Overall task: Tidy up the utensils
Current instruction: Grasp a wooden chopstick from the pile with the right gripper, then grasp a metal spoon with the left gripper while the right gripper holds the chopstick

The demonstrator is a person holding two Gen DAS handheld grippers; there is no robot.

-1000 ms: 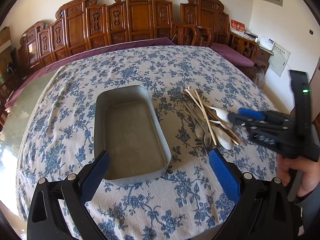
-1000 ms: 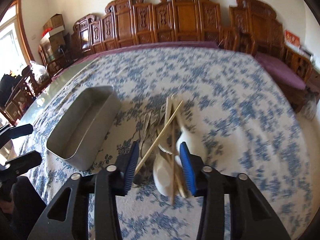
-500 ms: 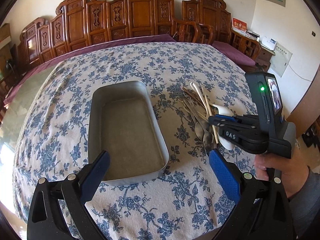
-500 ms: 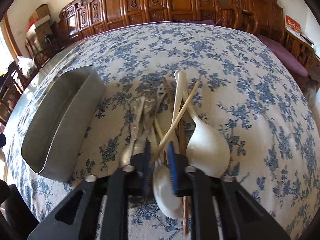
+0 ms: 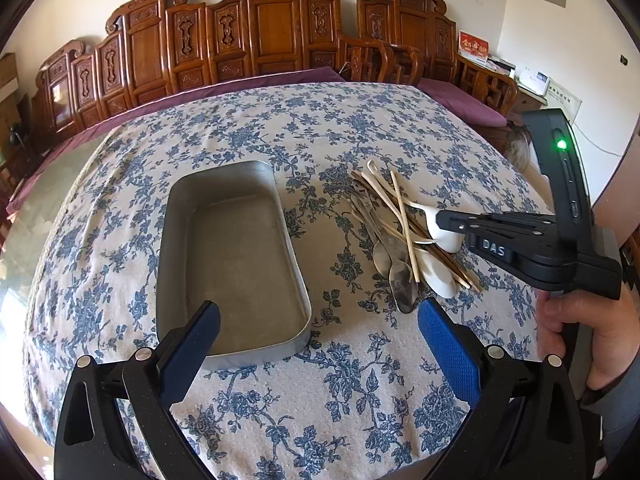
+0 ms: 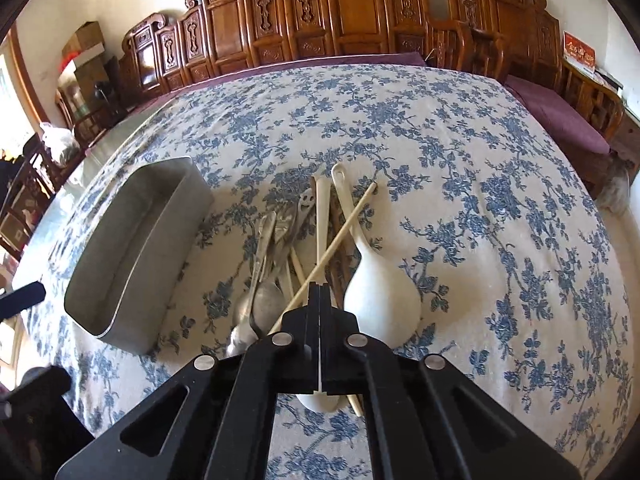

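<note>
Right tool, wide apart a second ago, is now sitting clamped on a pale chopstick; left tool is hanging open, empty.

Black left tool, blue pads, silver screws; grey sleeve.

The right gripper has dropped onto the utensil pile, its jaws just closing on a spoon handle.
</note>
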